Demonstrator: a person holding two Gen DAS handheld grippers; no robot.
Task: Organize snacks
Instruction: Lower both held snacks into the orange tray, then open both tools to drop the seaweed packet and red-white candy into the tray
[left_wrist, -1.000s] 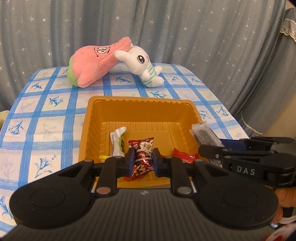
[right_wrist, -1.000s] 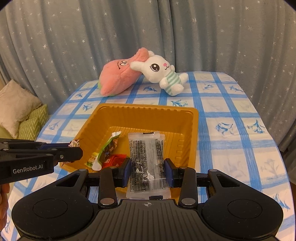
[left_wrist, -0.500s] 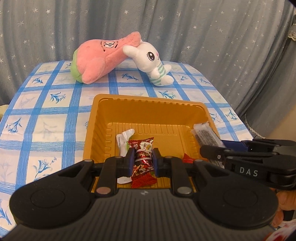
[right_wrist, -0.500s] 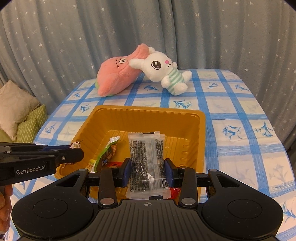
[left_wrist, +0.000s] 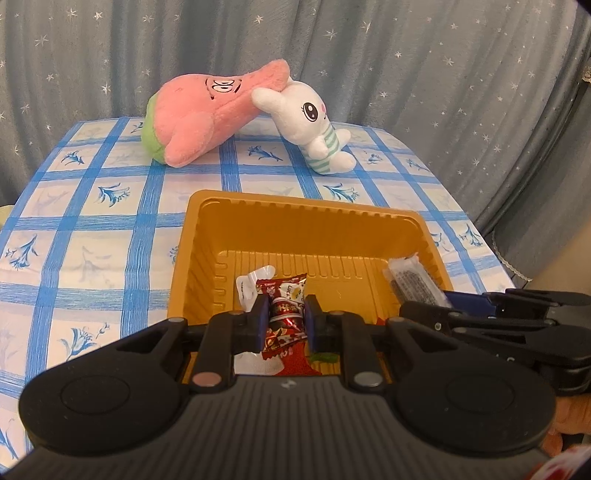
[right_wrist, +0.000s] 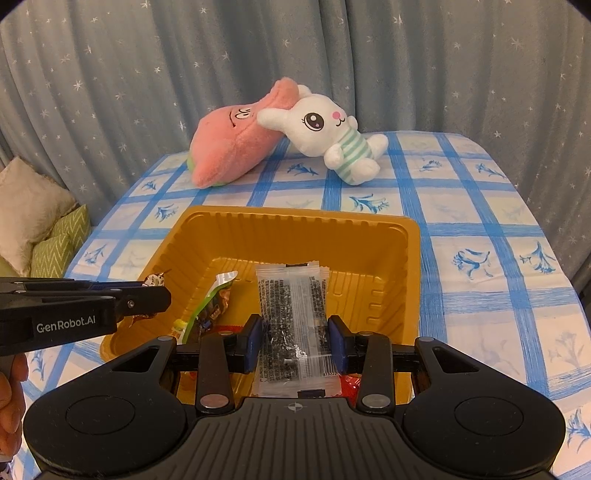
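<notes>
Left wrist view first: the left gripper (left_wrist: 285, 320) sits level over the near edge of the orange tray (left_wrist: 192, 258), fingers pointing away toward the far curtain, and it's pinching a red candy wrapper (left_wrist: 284, 314) between its blue pads (left_wrist: 261, 321). The wrapper's long axis runs near to far, twisted end pointing away. A white packet (left_wrist: 251, 284) lies in the tray just left of it. At the right, the right gripper comes in side-on, with a clear sesame bar packet (left_wrist: 413, 282) poking out toward the tray's far right wall. Beyond the tray, a pink star plush (left_wrist: 210, 122) and a white bunny plush (left_wrist: 310, 125) lie touching on the blue checked tablecloth (left_wrist: 92, 229).

Now the right wrist view: the right gripper (right_wrist: 295, 341) is level too, above the tray's near right part, clamped on the sesame bar packet, long axis near to far, lying flat. A green-and-brown snack packet (right_wrist: 210, 306) rests in the tray at left. The left gripper enters from the left edge.
</notes>
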